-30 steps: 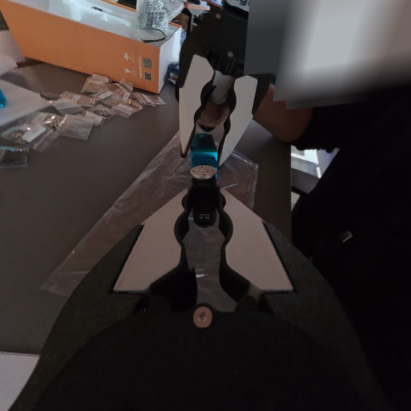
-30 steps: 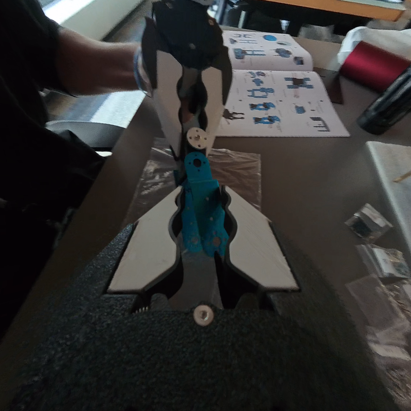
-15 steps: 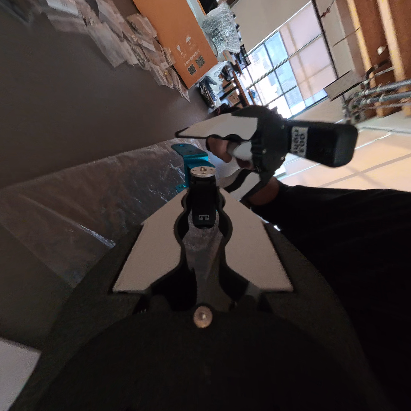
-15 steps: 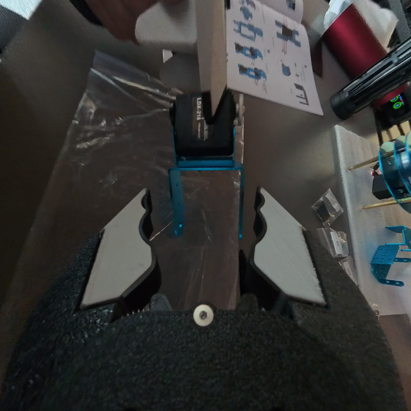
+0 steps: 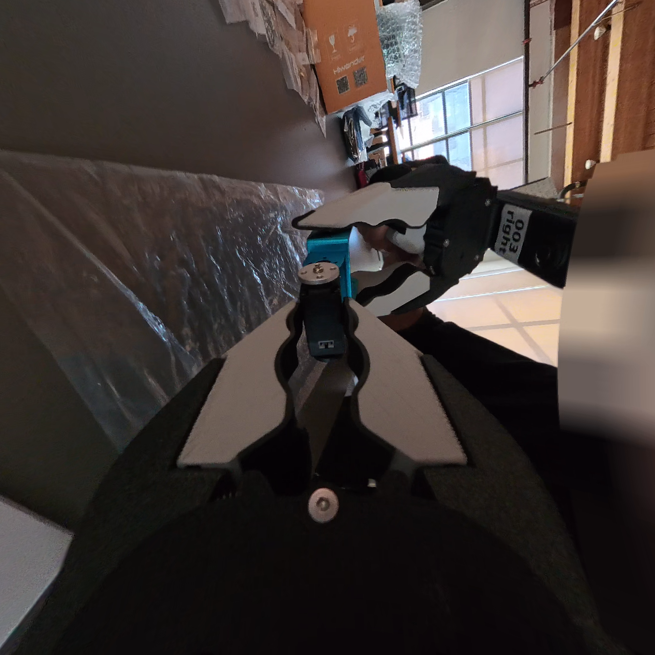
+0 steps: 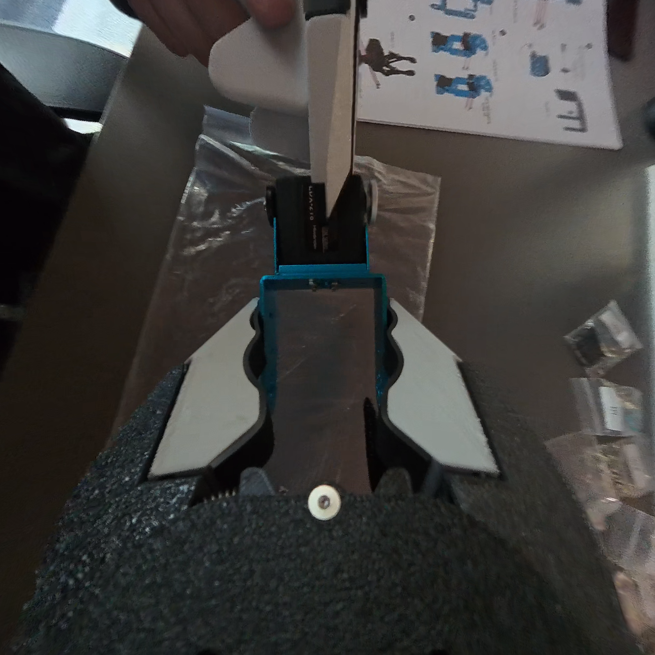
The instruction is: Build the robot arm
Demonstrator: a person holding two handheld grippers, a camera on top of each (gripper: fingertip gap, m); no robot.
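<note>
My left gripper (image 5: 323, 308) is shut on a black servo (image 5: 324, 328) with a silver round horn (image 5: 317, 275) at its tip. The servo sits in a blue metal U-bracket assembly (image 5: 328, 250). In the right wrist view my right gripper (image 6: 322, 312) is shut on the two side arms of the blue bracket (image 6: 322, 281), one finger against each arm. The servo (image 6: 296, 227) sits just beyond it, with the left gripper (image 6: 333, 170) coming down onto it edge-on. The right gripper (image 5: 331, 260) also shows in the left wrist view, its jaws around the bracket.
A clear plastic bag (image 6: 219, 227) lies on the brown table (image 6: 496, 212) under the parts. An open instruction booklet (image 6: 478, 63) lies beyond. Small bags of hardware (image 6: 602, 354) lie at the right. An orange box (image 5: 347, 53) with bubble wrap stands far off. The grippers' ends are close to 4 centimeters from one another.
The right gripper, open around the bracket half a second ago, has closed onto its two arms and moved closer. The left gripper rolled onto its side a second ago and still holds the servo.
</note>
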